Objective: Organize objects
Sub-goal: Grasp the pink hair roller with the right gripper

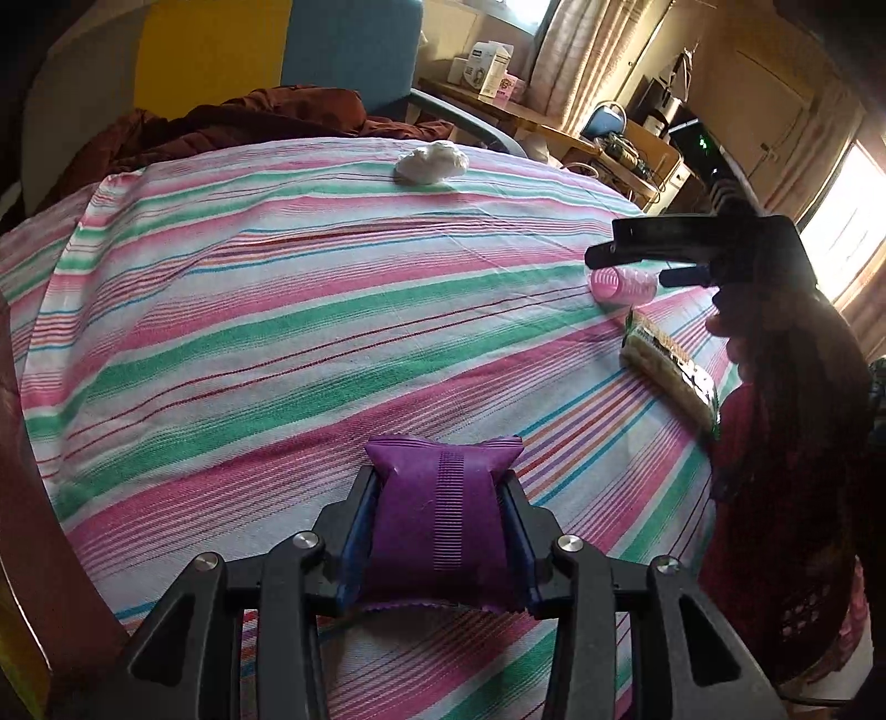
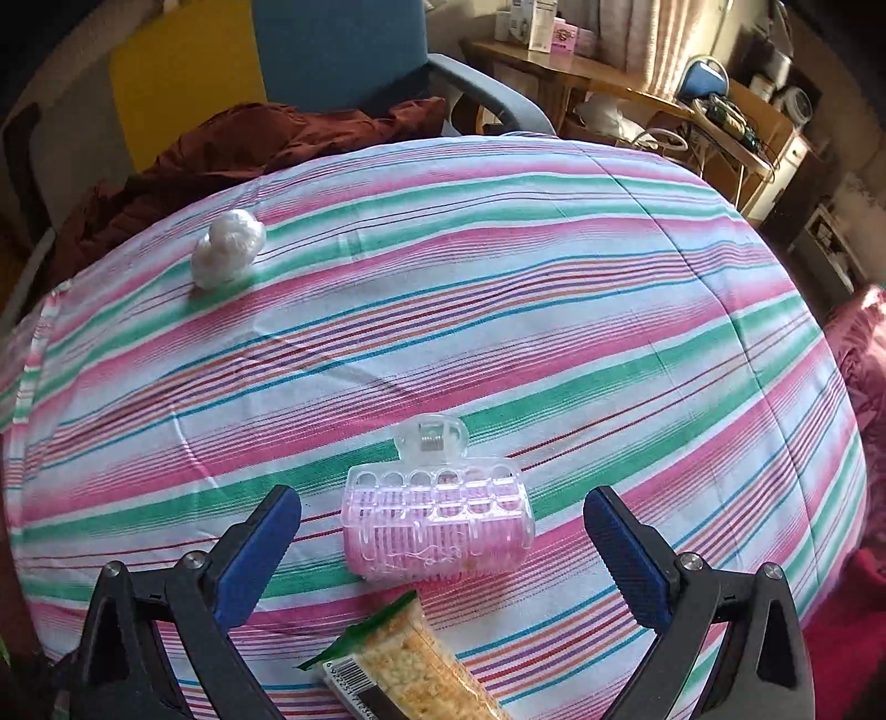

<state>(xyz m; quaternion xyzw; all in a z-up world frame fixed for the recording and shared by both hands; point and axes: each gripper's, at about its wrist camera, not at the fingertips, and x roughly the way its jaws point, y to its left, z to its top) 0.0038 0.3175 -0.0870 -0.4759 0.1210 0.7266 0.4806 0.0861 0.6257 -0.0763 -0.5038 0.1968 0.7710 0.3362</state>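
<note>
My left gripper is shut on a purple sachet and holds it low over the striped cloth. My right gripper is open, its blue pads either side of a pink hair roller with a clear clip that lies on the cloth; the roller also shows in the left wrist view, under the right gripper. A cracker packet lies just in front of the roller, also seen in the left wrist view. A crumpled white plastic ball sits at the far side.
The cloth covers a rounded table. A dark red garment and a blue chair stand behind it. A wooden shelf with boxes and clutter is at the back right. The person's red clothing is at the right.
</note>
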